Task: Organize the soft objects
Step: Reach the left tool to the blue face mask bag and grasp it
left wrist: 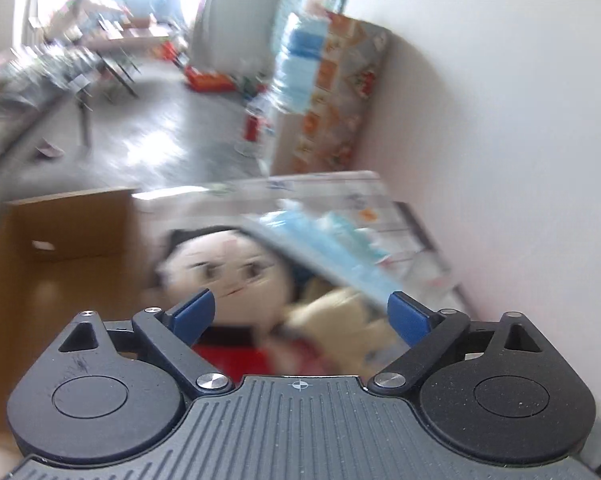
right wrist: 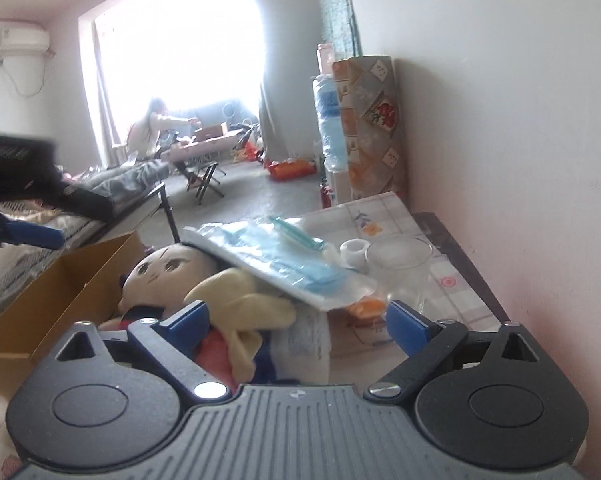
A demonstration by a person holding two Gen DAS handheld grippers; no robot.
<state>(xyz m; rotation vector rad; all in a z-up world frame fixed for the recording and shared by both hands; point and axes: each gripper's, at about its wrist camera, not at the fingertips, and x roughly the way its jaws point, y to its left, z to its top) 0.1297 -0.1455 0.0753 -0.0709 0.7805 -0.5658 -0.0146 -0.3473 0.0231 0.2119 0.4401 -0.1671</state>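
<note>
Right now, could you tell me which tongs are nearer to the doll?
Probably right. The right tongs are open around the doll and its beige arm. The left tongs are open just in front of its face; in the right view they look farther back.

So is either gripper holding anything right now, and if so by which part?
Nothing is held. The left gripper and right gripper are both open above the plush doll, not closed on it.

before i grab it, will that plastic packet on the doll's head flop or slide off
The plastic packet looks thin and glossy, so it will probably sag if pinched at one edge. It lies tilted across the doll with one end overhanging, so a nudge may well slide it. It seems light. Both the right gripper and left gripper are open.
</note>
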